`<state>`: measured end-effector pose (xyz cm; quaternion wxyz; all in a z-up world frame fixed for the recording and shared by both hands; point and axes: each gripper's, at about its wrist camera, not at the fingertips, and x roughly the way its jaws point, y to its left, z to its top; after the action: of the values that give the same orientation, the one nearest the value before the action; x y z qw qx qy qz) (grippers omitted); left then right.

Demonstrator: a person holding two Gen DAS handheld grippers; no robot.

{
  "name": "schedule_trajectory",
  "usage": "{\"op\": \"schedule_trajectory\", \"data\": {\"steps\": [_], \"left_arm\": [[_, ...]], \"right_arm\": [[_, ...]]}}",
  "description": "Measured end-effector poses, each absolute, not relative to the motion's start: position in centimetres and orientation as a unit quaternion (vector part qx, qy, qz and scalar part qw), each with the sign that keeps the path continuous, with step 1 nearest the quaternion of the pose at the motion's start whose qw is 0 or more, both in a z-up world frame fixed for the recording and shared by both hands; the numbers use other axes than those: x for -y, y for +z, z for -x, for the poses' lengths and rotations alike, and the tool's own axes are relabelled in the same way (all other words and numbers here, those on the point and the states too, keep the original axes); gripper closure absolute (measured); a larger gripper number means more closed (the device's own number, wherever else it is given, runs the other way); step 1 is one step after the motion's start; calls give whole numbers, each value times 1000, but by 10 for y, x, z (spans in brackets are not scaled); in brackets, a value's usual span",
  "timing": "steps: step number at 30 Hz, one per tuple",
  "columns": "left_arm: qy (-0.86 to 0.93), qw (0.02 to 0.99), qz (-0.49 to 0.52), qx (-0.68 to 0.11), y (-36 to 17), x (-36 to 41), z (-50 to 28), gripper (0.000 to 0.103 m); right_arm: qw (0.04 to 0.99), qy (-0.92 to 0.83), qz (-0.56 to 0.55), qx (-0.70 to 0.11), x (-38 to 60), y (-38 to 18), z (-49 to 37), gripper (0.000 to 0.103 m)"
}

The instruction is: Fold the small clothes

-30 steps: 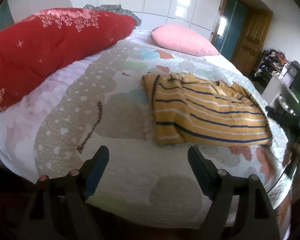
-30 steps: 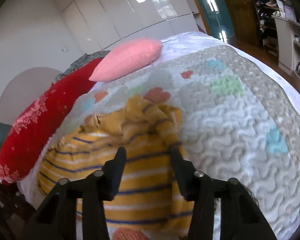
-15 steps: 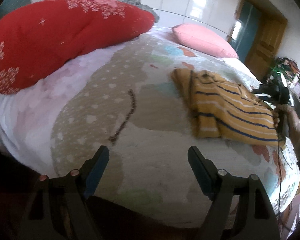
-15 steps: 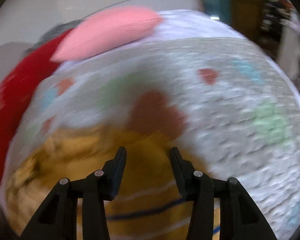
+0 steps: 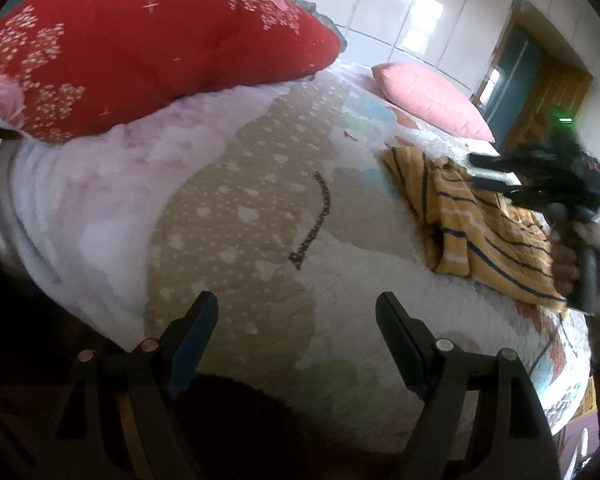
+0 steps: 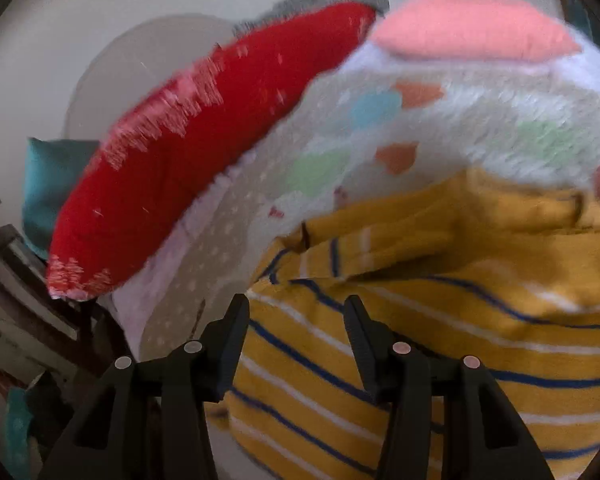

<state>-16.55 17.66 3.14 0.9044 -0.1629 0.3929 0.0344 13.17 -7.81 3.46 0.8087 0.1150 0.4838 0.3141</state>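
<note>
A yellow garment with blue and white stripes (image 5: 476,224) lies partly folded on the quilted bed, right of centre in the left wrist view. My left gripper (image 5: 296,320) is open and empty, low over the bed's near edge, well left of the garment. My right gripper (image 6: 296,320) is open and hovers just above the garment (image 6: 440,320) near its left edge, holding nothing. It also shows in the left wrist view (image 5: 496,176), held in a hand over the garment's far side.
A large red pillow (image 5: 140,44) lies along the left of the bed and a pink pillow (image 5: 428,96) at the head. The patterned quilt (image 5: 236,216) covers the bed. A wooden door (image 5: 556,92) and white wardrobe stand behind. A chair and teal cloth (image 6: 48,184) stand beside the bed.
My left gripper has swung left and pulled back from the garment. My right gripper has turned left across the garment, from its sleeve side toward its left edge. Both stayed open.
</note>
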Motion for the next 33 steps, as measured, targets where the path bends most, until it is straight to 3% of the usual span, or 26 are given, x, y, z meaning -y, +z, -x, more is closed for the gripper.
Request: {"op": "schedule_trajectory", "data": {"steps": [4,6,12,19,26,33], "left_arm": [[40,900,181,-394,25,-190,172,23],[43,899,186,-395,23,-195,174,23],[49,896,192,-397,17,-205,177,23],[45,899,179,-398,23,-192,179,23],[22,906,162,-390,40,-168,180,23],[-21,908,152,-390,49,-137,173,22]], "right_arm": [[813,265,-87,-511,42,11,-171,46],[827,253,-56,-498,21,11,-186,33],[841,255,65,-473,-44,5,-198,20],[844,273,242,-393,-80,14,-137,20],[846,324,126,-404,-28,60,-90,20],[877,232,44,-418,143,61,-29,20]]}}
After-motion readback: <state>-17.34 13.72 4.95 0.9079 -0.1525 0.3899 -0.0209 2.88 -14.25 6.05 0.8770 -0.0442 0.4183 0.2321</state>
